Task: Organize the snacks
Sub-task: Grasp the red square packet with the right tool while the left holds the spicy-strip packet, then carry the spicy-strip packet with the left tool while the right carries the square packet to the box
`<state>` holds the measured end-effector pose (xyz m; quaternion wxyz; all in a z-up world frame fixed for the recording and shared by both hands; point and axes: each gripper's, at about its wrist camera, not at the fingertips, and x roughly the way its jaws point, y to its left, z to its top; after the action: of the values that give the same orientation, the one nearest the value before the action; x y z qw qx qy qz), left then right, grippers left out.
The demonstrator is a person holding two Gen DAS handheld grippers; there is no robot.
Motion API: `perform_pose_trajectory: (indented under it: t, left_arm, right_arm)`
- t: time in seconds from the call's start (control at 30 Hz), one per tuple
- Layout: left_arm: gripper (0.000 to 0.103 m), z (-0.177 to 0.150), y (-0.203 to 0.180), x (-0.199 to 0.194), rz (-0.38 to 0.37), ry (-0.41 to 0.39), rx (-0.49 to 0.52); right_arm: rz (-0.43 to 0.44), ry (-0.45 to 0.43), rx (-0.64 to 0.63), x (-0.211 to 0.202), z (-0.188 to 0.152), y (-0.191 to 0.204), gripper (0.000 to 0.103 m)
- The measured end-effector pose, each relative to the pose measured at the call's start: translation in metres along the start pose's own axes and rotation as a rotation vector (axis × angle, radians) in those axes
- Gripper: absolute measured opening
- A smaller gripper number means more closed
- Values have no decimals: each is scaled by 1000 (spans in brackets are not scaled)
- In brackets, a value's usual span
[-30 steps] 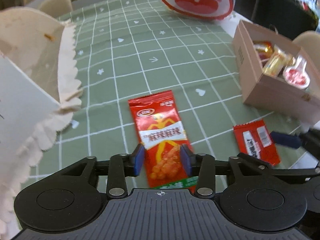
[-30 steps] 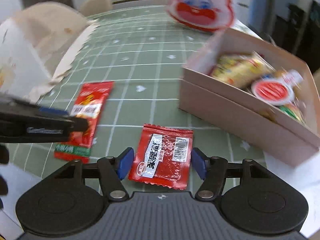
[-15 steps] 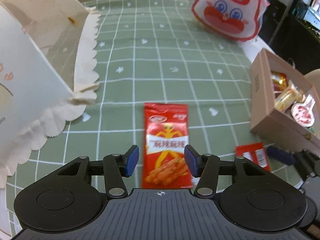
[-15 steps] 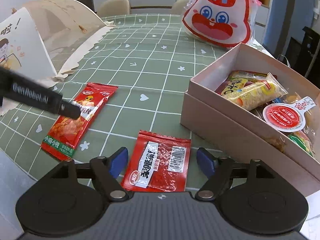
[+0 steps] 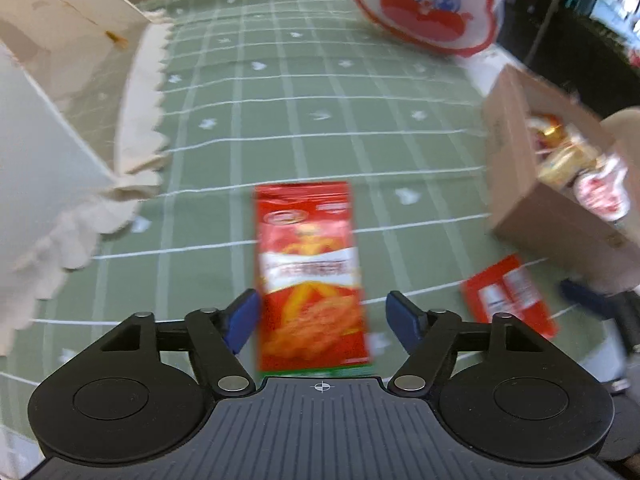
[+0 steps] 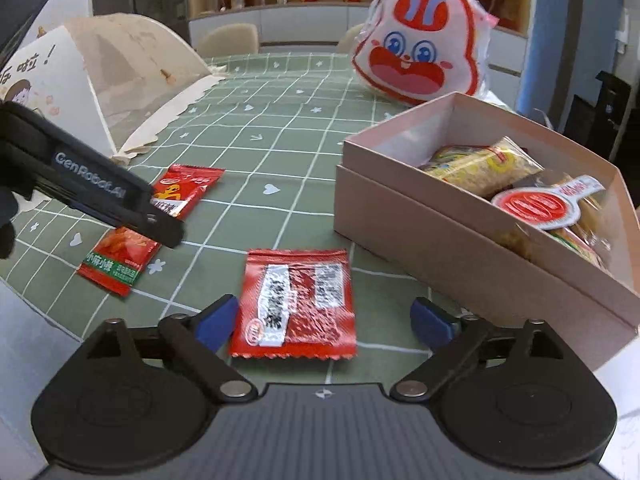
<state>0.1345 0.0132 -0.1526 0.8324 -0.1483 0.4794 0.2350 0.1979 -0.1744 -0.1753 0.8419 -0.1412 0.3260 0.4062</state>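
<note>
Red packets [image 5: 310,276] [image 6: 296,304] lay unboxed between your wide-apart left gripper [image 5: 320,316] and right gripper [image 6: 324,320], its jaws just widened; box [image 6: 420,232] already held several.

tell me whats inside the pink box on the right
The pink box holds a yellow snack bag, a round red-lidded cup and more wrapped snacks at its far end. The near wall and the top snacks hide whatever lies beneath.

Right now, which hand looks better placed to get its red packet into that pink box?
Probably the right. The right gripper stands open around the square red packet, beside the pink box. The left gripper, also open, straddles the long red packet, farther from it.
</note>
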Motion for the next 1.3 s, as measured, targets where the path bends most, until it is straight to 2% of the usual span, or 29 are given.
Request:
perform_pose_trajectory:
  t: [0.03, 0.1, 0.2, 0.37, 0.43, 0.5, 0.63, 0.83, 0.9, 0.93, 1.03, 1.07, 1.1, 1.2, 1.3]
  left_arm:
    - [77, -2, 3, 2, 15, 8, 5]
    - [76, -1, 7, 3, 7, 4, -5]
    - [80, 5, 9, 6, -14, 14, -13]
    - [81, 11, -1, 12, -7, 18, 75]
    - [75, 8, 0, 10, -4, 6, 66]
    - [54, 5, 2, 5, 1, -9, 56]
    - [52, -3, 6, -3, -32, 11, 72]
    - [51, -31, 25, -29, -92, 69, 68]
    - [51, -42, 33, -36, -110, 83, 78]
    - [51, -46, 36, -40, -120, 88, 85]
    - [51, -59, 43, -50, -166, 108, 122]
    - [51, -62, 46, -52, -185, 112, 139]
    - [51, -66, 47, -56, -206, 116, 158]
    - [51, -72, 50, -63, -269, 119, 215]
    - [51, -72, 50, -67, -332, 116, 249]
  right_arm:
    - [0, 1, 2, 0, 0, 0, 96]
    - [0, 2, 3, -1, -1, -1, 97]
    - [1, 6, 6, 0, -1, -1, 101]
    - [16, 40, -8, -3, -2, 0, 103]
    - [30, 58, -24, -4, -1, 0, 103]
    - [38, 89, -30, -2, 4, 0, 103]
    - [30, 115, -2, 3, 13, 2, 101]
    - [3, 99, 25, 6, 19, 20, 85]
    - [-28, 94, 26, 5, 20, 29, 65]
    - [-28, 96, 30, 4, 21, 32, 60]
    - [-55, 113, 49, -5, 22, 43, 56]
    - [-66, 108, 54, -11, 22, 47, 48]
    - [-69, 112, 56, -17, 21, 52, 44]
    - [-62, 136, 100, -39, 17, 60, 42]
    - [-101, 144, 133, -63, 10, 67, 39]
